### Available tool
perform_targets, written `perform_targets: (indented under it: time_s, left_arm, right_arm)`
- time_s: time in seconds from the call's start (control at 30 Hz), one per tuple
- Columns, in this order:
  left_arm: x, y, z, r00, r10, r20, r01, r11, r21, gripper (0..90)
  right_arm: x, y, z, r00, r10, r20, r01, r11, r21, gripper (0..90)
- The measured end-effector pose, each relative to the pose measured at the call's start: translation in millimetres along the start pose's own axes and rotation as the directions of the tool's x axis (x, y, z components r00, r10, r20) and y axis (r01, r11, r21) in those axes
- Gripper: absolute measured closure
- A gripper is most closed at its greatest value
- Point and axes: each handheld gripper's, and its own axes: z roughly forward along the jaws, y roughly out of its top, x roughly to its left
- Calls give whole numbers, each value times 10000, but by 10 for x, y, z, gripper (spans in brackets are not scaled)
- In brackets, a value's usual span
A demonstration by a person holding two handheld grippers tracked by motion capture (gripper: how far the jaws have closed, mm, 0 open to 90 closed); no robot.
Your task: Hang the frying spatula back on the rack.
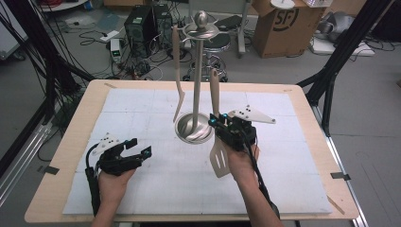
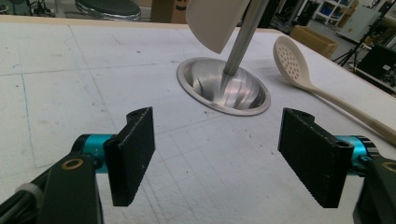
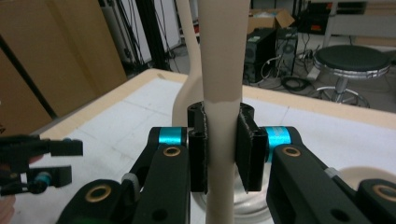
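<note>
Nearest the person, the left tool (image 1: 142, 150) rests low over the white counter (image 1: 142, 189), its jaws wide apart with nothing between them. The right tool (image 1: 218, 124) is clamped on the handle of a beige slotted spatula (image 1: 219, 161), held upright, blade down, just beside the steel stand (image 1: 195, 127). Farther back, another beige utensil (image 1: 177, 71) hangs from the stand's top ring.

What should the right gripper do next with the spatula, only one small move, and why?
Probably lift it a little higher toward the rack's top ring. The right gripper is shut on the slotted spatula by its handle, held upright beside the rack's pole, and the handle's tip sits well below the ring, where another utensil already hangs.
</note>
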Motion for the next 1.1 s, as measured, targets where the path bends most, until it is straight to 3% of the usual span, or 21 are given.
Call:
perform_targets:
  time_s: [0.4, 0.57, 0.8, 1.1]
  left_arm:
    - [2, 0, 4, 10000, 27, -20, -27, 10000, 12, 278]
    - [-1, 1, 1, 10000, -16, -18, 16, 10000, -10, 278]
    - [7, 0, -5, 10000, -19, -11, 19, 10000, 6, 278]
    - [8, 2, -10, 10000, -30, -5, 30, 10000, -45, 278]
  right_arm:
    - [34, 138, -66, 9997, 95, -233, -110, 9978, -652, 776]
    - [102, 255, -91, 9984, -397, -406, 333, 9886, -1471, 775]
    - [96, 284, -45, 9987, -202, -465, 127, 9876, -1567, 775]
    - [149, 486, 33, 9985, -338, -424, 258, 9838, -1773, 775]
